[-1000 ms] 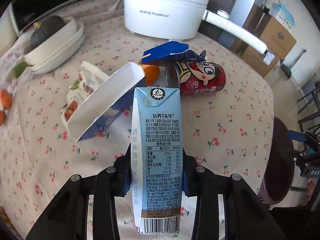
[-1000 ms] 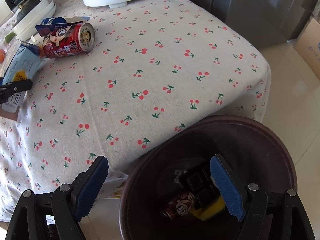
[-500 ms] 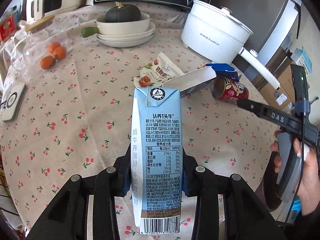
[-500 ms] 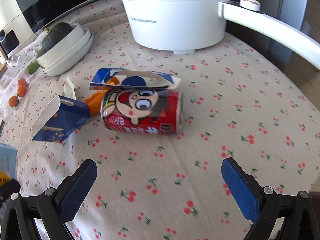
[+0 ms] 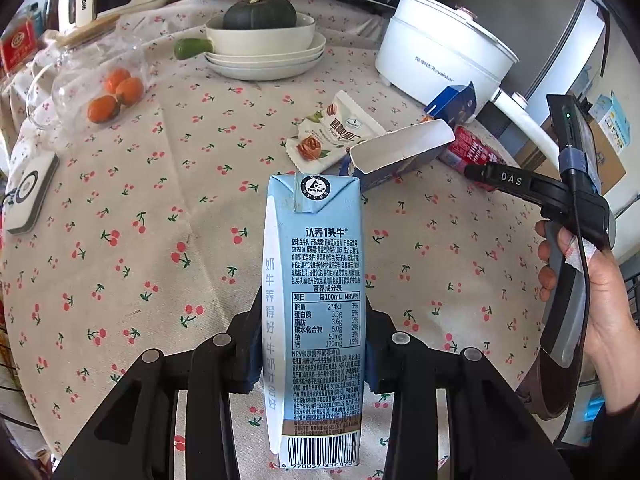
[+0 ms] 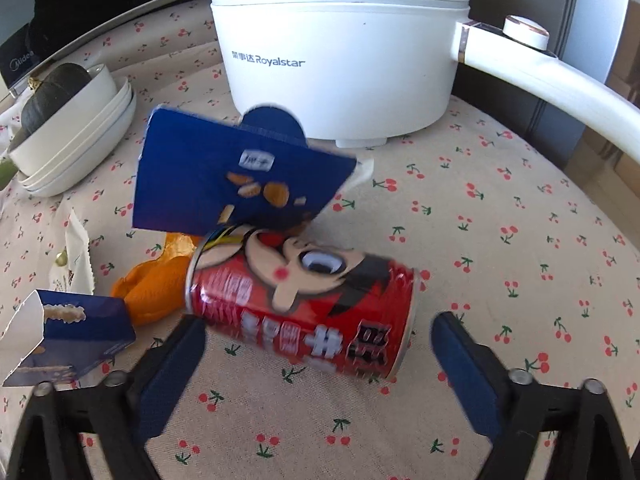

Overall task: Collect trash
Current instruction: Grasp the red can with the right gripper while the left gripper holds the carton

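My left gripper point(image 5: 310, 344) is shut on a light blue milk carton point(image 5: 316, 280) and holds it upright above the cherry-print tablecloth point(image 5: 160, 240). My right gripper point(image 6: 320, 344) is open, its fingers on either side of a red drink can point(image 6: 304, 304) lying on its side. A blue snack box point(image 6: 236, 176) leans behind the can, with orange peel point(image 6: 160, 284) beside it. A second open blue box point(image 6: 68, 336) lies at the left; it also shows in the left wrist view point(image 5: 400, 152), next to a snack wrapper point(image 5: 332, 132).
A white electric pot point(image 6: 340, 48) with a long handle point(image 6: 560, 80) stands behind the can. Stacked bowls with a dark squash point(image 5: 260, 28), a glass jar of oranges point(image 5: 100, 80) and a white device point(image 5: 28, 192) sit on the table. A brown bin point(image 5: 540, 388) is at the table's right edge.
My left gripper has lifted and drawn back with the carton. My right gripper has moved from over the bin to the red can, which now lies between its open fingers.
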### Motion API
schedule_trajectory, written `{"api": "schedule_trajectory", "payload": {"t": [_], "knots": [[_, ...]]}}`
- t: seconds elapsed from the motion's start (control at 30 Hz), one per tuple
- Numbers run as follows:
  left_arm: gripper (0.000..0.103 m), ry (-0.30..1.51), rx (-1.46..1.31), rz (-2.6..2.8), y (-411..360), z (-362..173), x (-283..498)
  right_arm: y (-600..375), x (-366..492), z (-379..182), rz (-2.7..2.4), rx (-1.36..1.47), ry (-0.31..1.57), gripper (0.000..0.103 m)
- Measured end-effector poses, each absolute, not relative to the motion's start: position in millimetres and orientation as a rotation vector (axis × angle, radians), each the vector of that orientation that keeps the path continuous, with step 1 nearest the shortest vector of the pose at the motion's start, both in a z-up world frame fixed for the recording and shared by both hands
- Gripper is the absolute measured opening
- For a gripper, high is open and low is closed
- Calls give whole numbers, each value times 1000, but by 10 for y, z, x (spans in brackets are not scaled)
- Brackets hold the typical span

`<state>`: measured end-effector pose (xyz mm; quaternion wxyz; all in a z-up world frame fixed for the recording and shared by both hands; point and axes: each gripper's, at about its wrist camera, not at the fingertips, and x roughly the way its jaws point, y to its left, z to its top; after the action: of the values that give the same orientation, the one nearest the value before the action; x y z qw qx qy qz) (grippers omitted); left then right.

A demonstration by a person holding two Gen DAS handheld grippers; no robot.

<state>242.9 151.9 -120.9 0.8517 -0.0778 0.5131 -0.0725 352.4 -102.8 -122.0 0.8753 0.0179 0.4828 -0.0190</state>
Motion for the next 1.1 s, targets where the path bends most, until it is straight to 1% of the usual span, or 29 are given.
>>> {"api": "schedule_trajectory", "payload": {"t": [0.03, 0.07, 0.1, 0.17, 0.27, 0.33, 0.4, 0.47, 0.7, 0.8, 0.97, 1.03, 1.07, 1.1], "knots": [[40, 1080, -171, -154, 1518, -1201, 2419, -1040, 3508, -1217, -30, 38, 1020, 58], [40, 1079, -178, -156, 1513, -1193, 2406, -1056, 3481, -1210, -11, 47, 1032, 42], [40, 1078, -180, -159, 1509, -1182, 2396, -1071, 3445, -1197, 2, 49, 1043, 32], [40, 1073, -173, -159, 1486, -1148, 2356, -1101, 3345, -1163, 31, 37, 1053, 22], [40, 1061, -199, -156, 1491, -1085, 2310, -1146, 3189, -1089, 60, 10, 1054, 22], [40, 1045, -211, -146, 1500, -1044, 2310, -1207, 3128, -1036, 83, 26, 1060, 36], [40, 1030, -223, -135, 1512, -1018, 2321, -1252, 3087, -964, 86, 39, 1049, 78], [40, 1020, -232, -126, 1520, -1009, 2339, -1258, 3066, -890, 88, 31, 1021, 89], [40, 1010, -213, -130, 1545, -1056, 2401, -1177, 3419, -873, 79, 22, 1018, 97], [40, 1013, -206, -133, 1576, -1087, 2426, -1060, 3687, -859, 124, -123, 1038, 99], [40, 1025, -190, -133, 1591, -1167, 2477, -849, 3960, -1086, 206, -526, 1093, 99], [40, 1035, -194, -133, 1591, -1206, 2499, -834, 4047, -1215, 184, -632, 1092, 98], [40, 1039, -189, -132, 1585, -1223, 2510, -851, 4089, -1267, 182, -649, 1098, 95], [40, 1042, -179, -130, 1572, -1239, 2517, -869, 4131, -1311, 182, -650, 1105, 90]]}}
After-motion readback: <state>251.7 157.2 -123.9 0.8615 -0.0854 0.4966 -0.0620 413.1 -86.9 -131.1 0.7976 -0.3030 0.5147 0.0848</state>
